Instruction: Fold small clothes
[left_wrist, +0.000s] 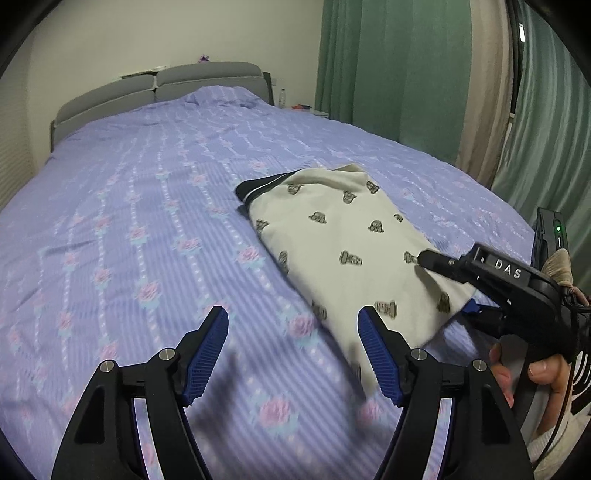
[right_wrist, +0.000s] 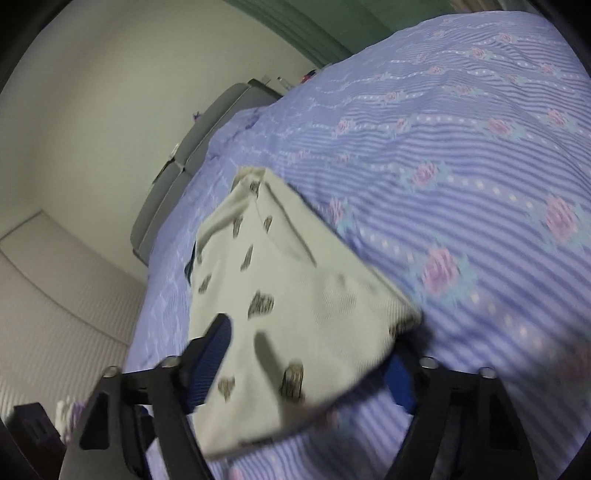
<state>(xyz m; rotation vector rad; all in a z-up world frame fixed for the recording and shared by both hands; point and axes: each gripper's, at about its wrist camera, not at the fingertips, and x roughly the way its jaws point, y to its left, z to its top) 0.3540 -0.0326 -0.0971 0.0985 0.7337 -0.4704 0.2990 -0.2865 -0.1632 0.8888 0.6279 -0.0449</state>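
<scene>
Left claw (left_wrist: 293, 354) agape over bedspread (left_wrist: 147, 221) — right claw (right_wrist: 314, 362) astride garment (right_wrist: 295, 295), grip unclear.

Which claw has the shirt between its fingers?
The right claw: the cream shirt lies between its blue fingers. The left claw has only bedspread between its fingers.

The bedspread (left_wrist: 147, 206) is lilac with fine stripes, dotted white lines and pink roses on teal leaves. The garment (left_wrist: 343, 236) at two o'clock is cream with small grey-black motifs and a navy, white-edged band. Gripper pads (left_wrist: 207, 354) are ribbed blue on black. Curtains (left_wrist: 388, 74) are green, the headboard (left_wrist: 166, 83) grey.
</scene>
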